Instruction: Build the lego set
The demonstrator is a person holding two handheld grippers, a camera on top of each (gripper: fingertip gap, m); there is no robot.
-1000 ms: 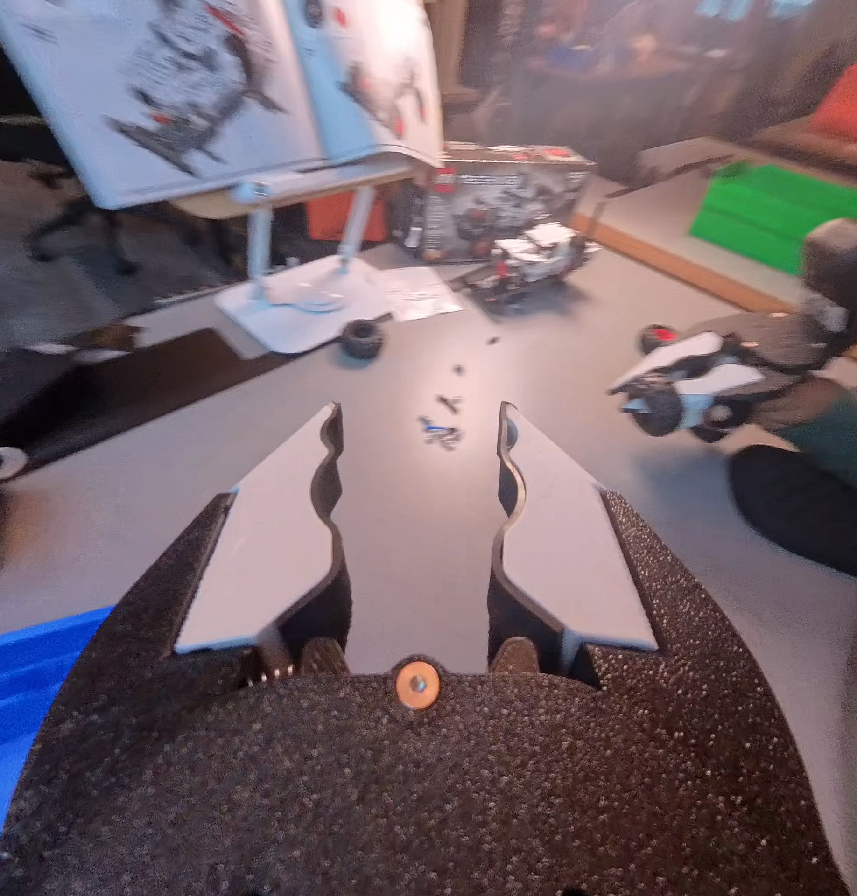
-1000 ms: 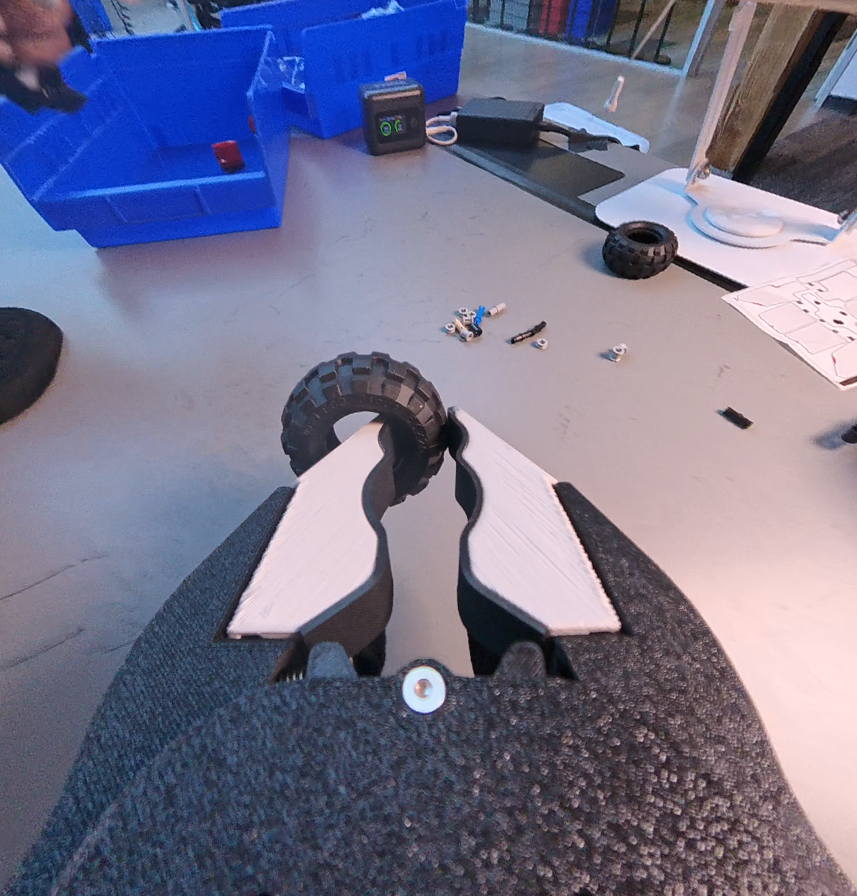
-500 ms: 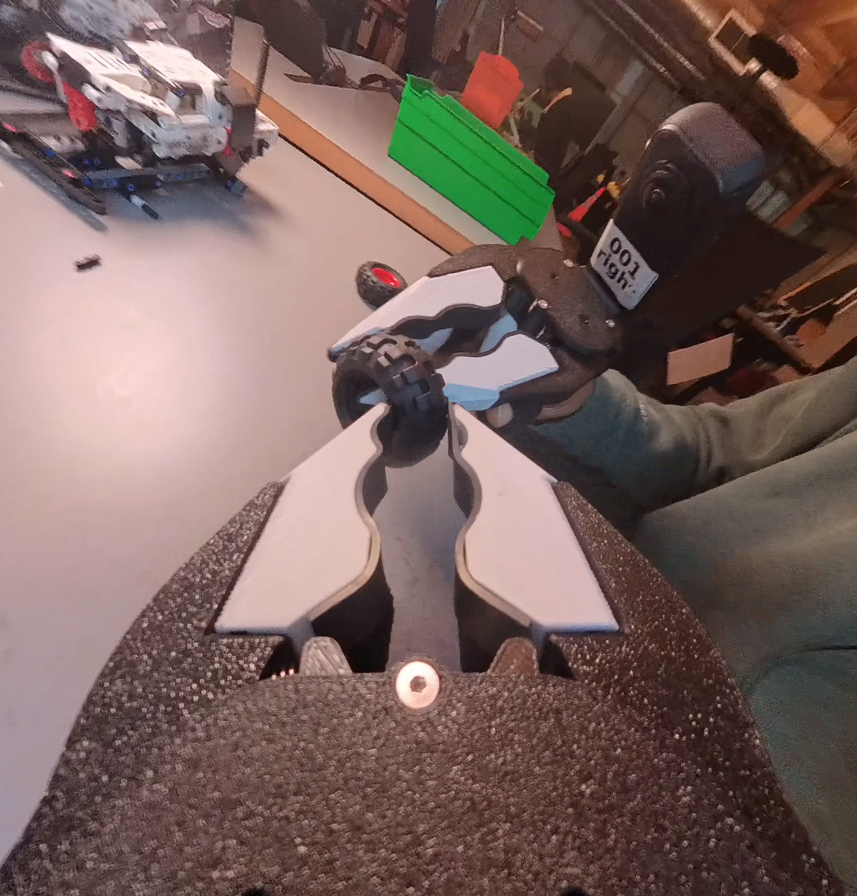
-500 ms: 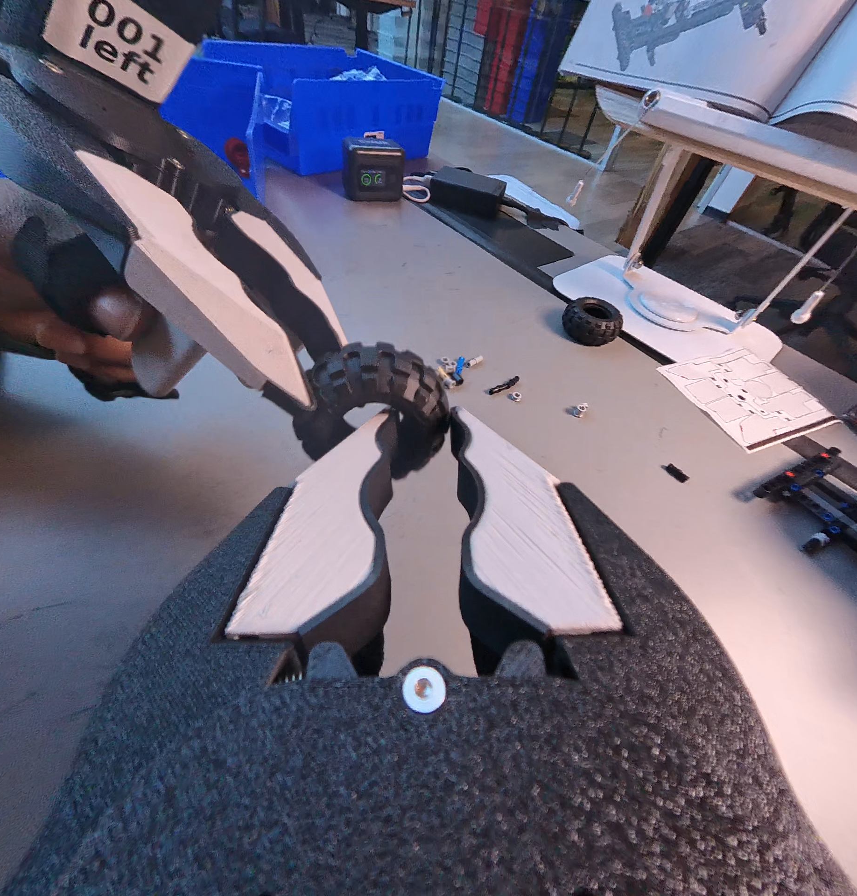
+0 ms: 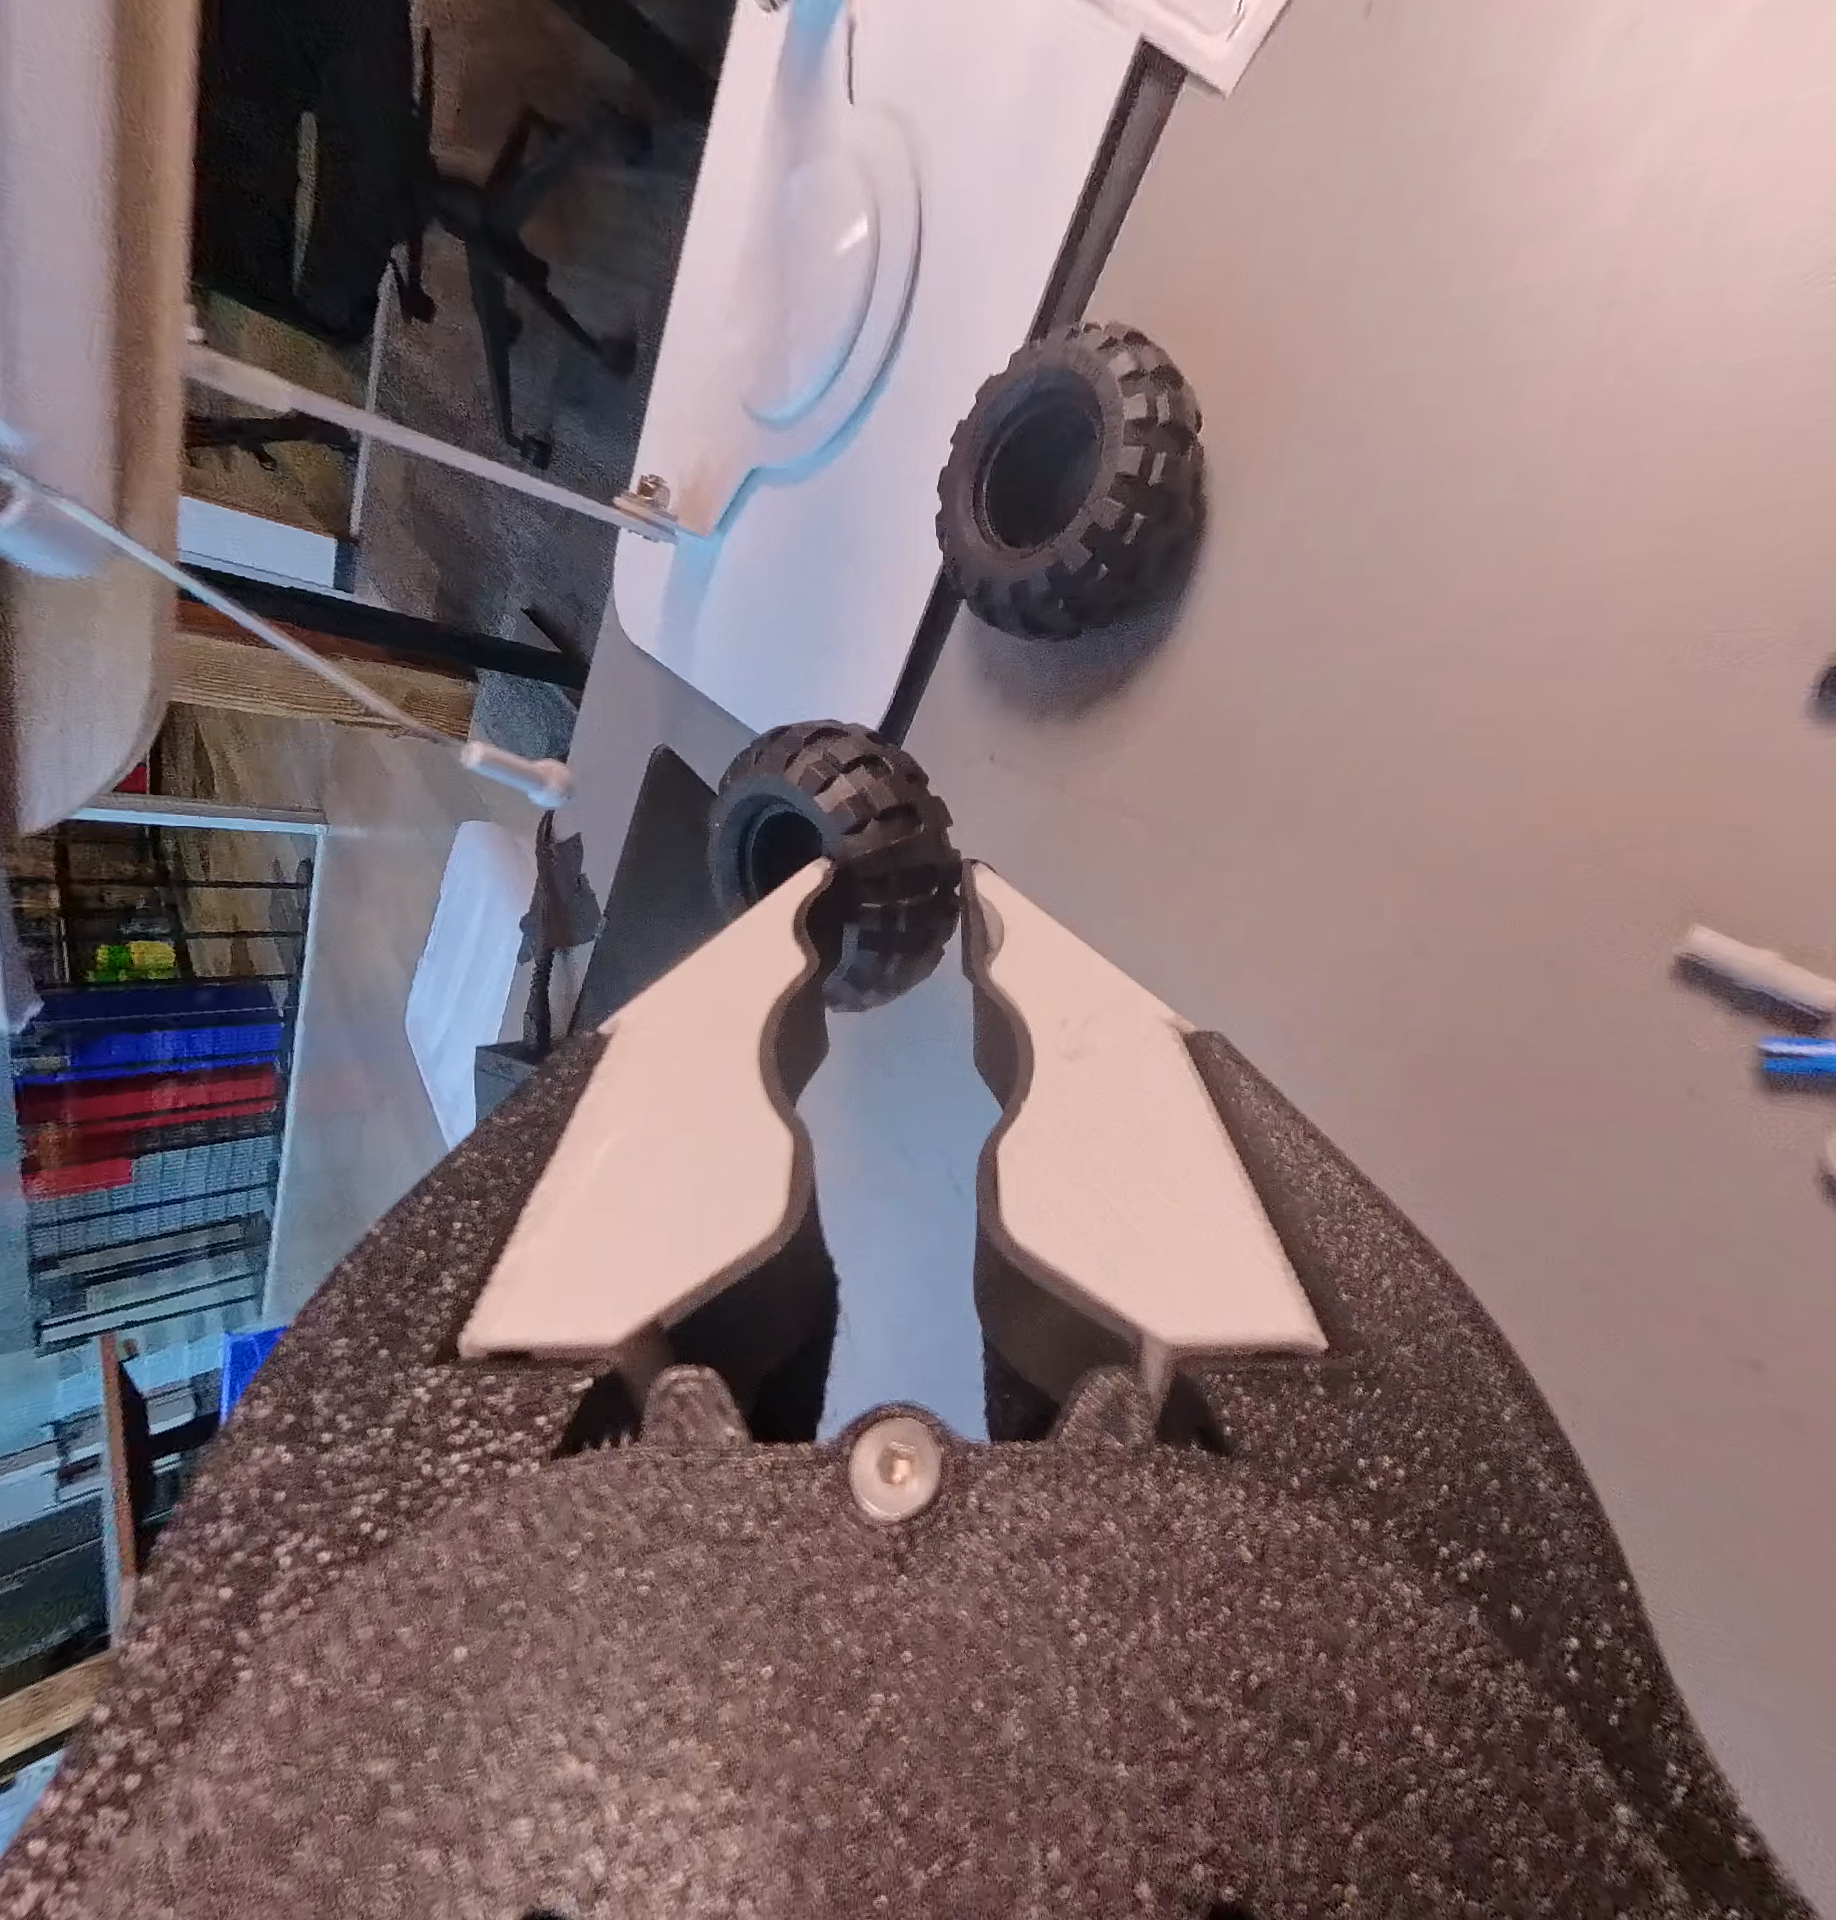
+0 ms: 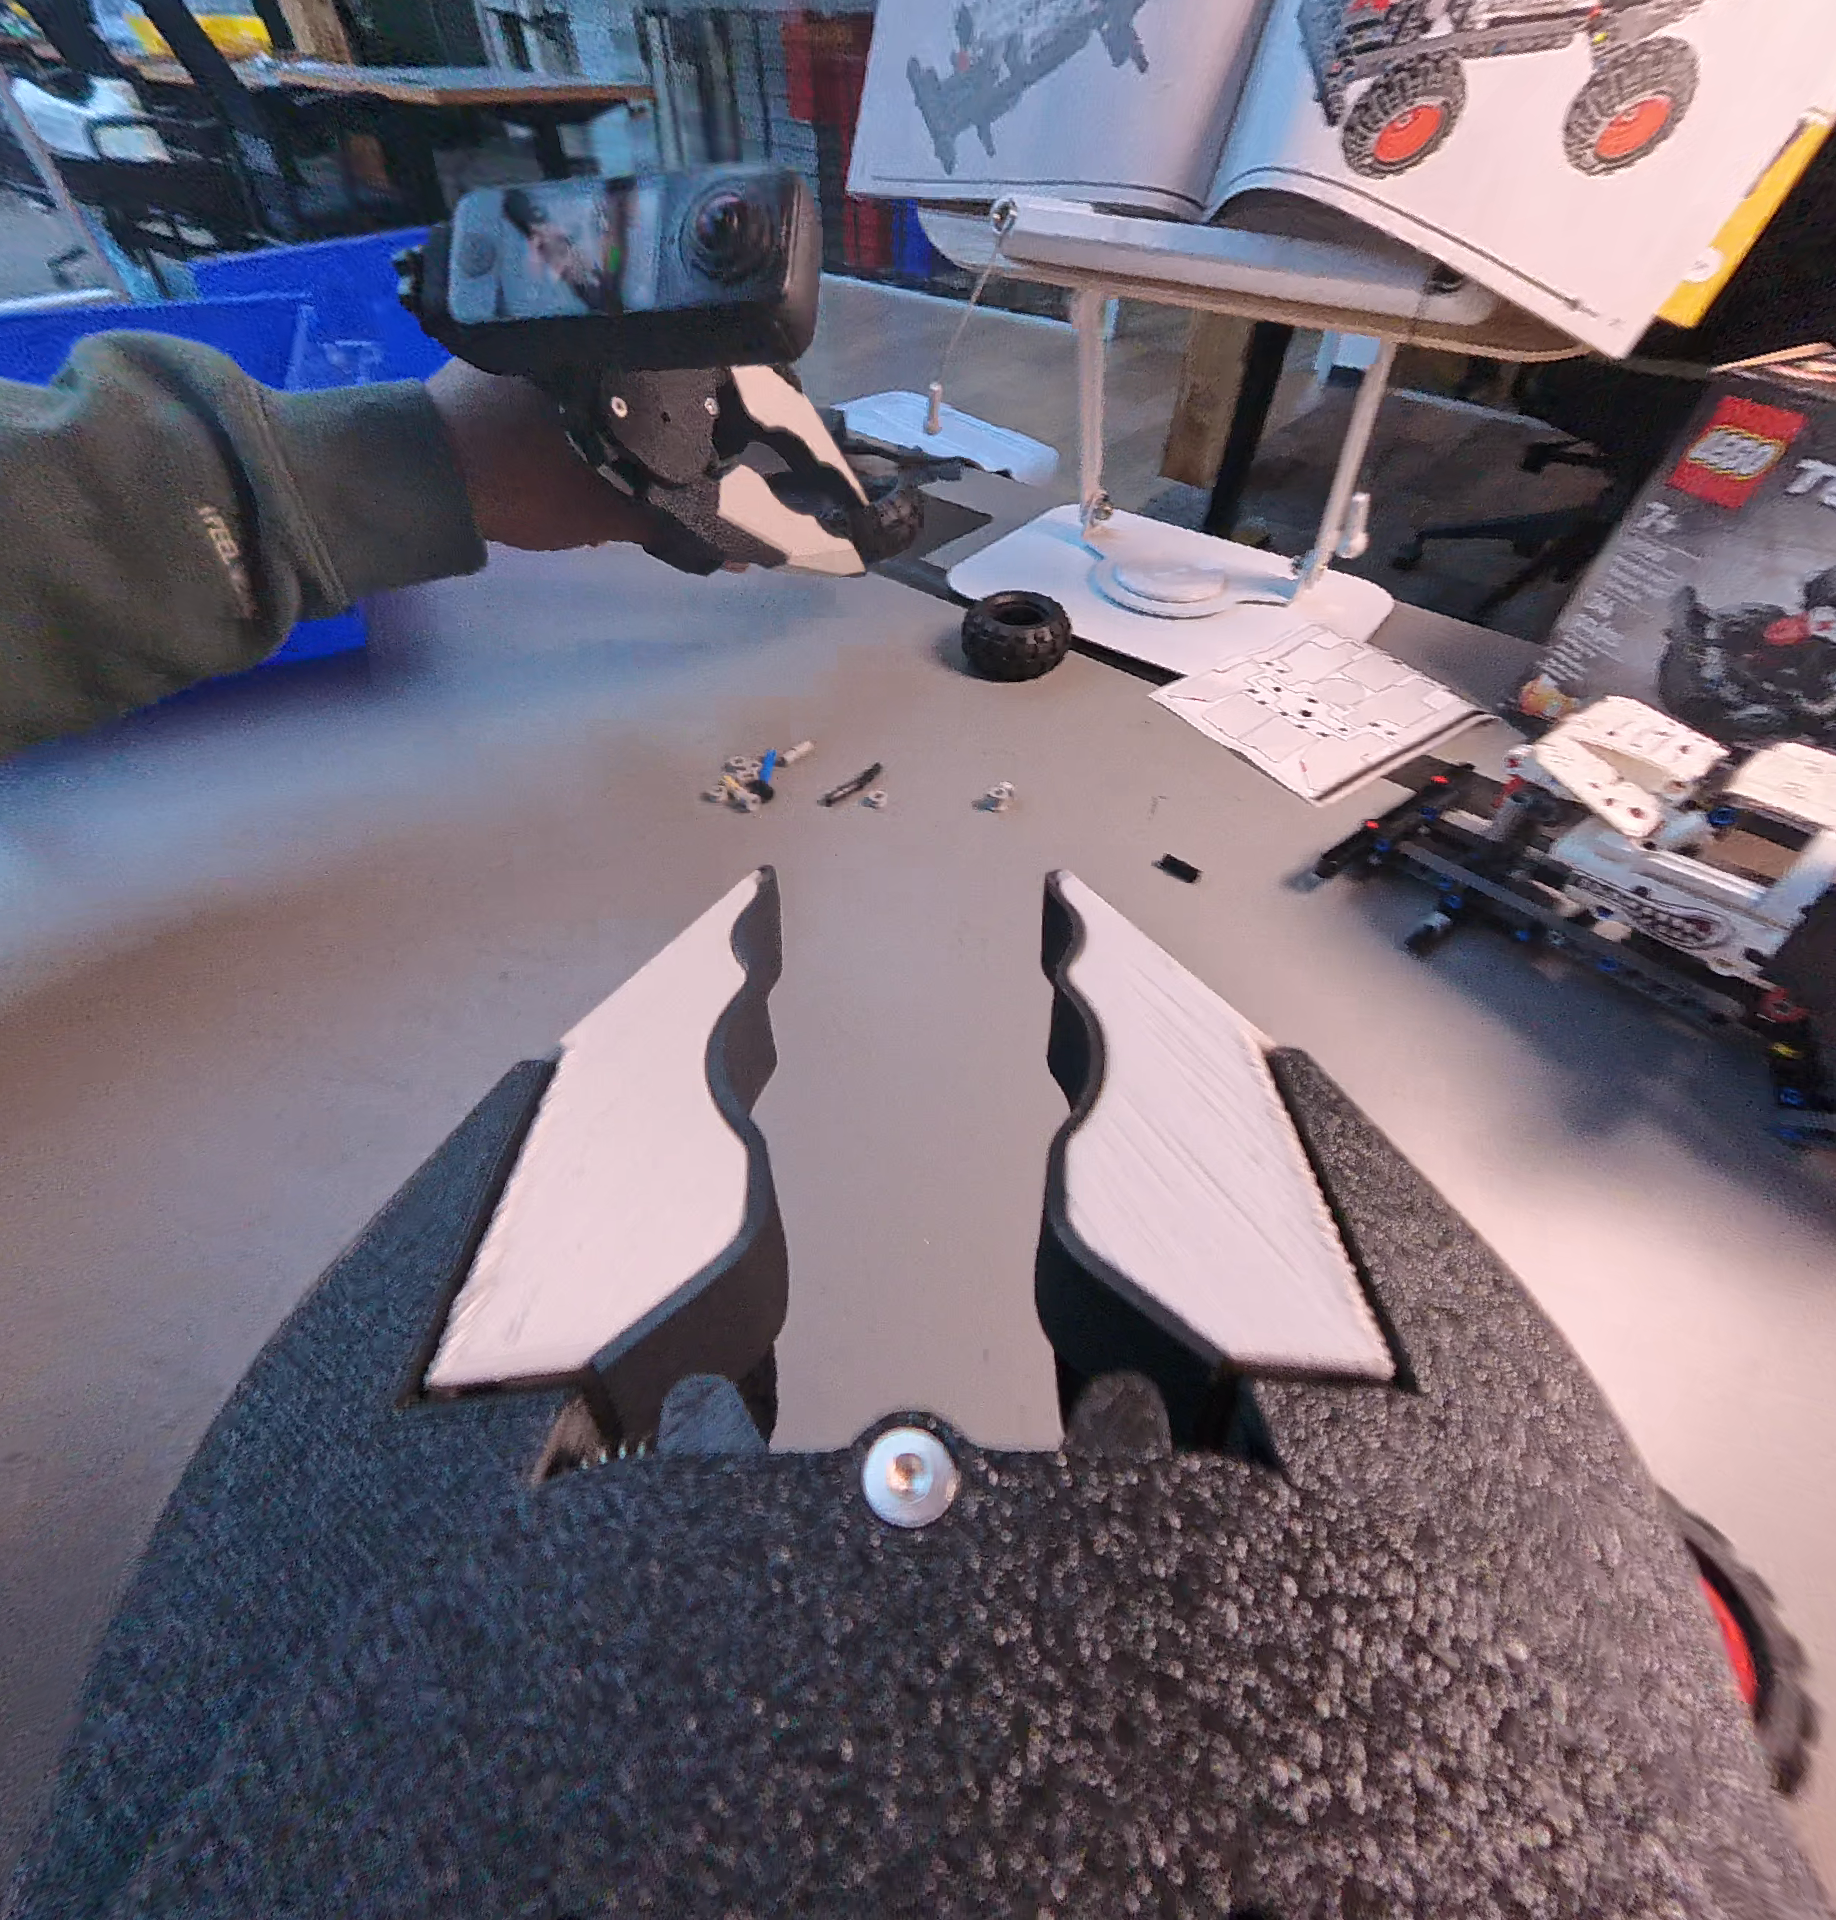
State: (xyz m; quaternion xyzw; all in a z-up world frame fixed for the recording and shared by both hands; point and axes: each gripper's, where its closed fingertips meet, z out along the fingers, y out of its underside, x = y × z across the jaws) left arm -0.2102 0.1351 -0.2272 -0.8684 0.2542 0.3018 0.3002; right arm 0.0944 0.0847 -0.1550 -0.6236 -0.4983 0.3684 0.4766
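Now left claw pinches knobby black rubber tyre; right claw spread, empty.

Black knobby tire in left tool

Small loose pieces are smearing out at the right edge of the left wrist view, too blurred to identify. In the right wrist view, the right tool's body is hiding most of a red-hubbed wheel at lower right, and the truck chassis is running off the frame.

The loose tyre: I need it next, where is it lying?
The loose tyre lies on the table beside the white stand base, just below the left gripper in the right view.
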